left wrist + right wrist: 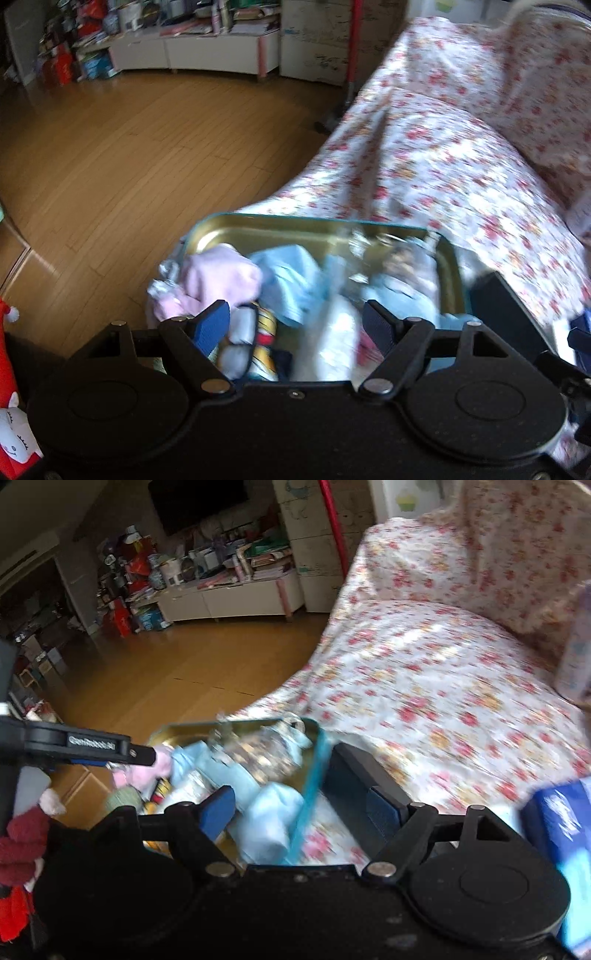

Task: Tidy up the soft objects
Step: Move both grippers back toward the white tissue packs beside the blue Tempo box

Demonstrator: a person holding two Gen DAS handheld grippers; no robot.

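Note:
A teal tin with a gold inside (258, 225) lies on the floral-covered sofa (424, 155). It holds a pink cloth (218, 277), pale blue cloths (291, 273), clear wrapped items (373, 254) and a yellow striped piece (264, 343). My left gripper (295, 325) is open just above the tin's contents. My right gripper (306, 808) is open astride the tin's right rim (314, 771), one finger inside over a pale blue cloth (269, 816), the other outside over the sofa. The left gripper's finger (110, 751) shows at the left of the right wrist view, by the pink cloth (147, 771).
Wooden floor (129, 155) lies left of the sofa. A cluttered white cabinet (192, 51) stands at the far wall. A red mop handle (354, 48) leans by the sofa. A red and white plush (11, 406) sits at left, a blue packet (561, 834) at right.

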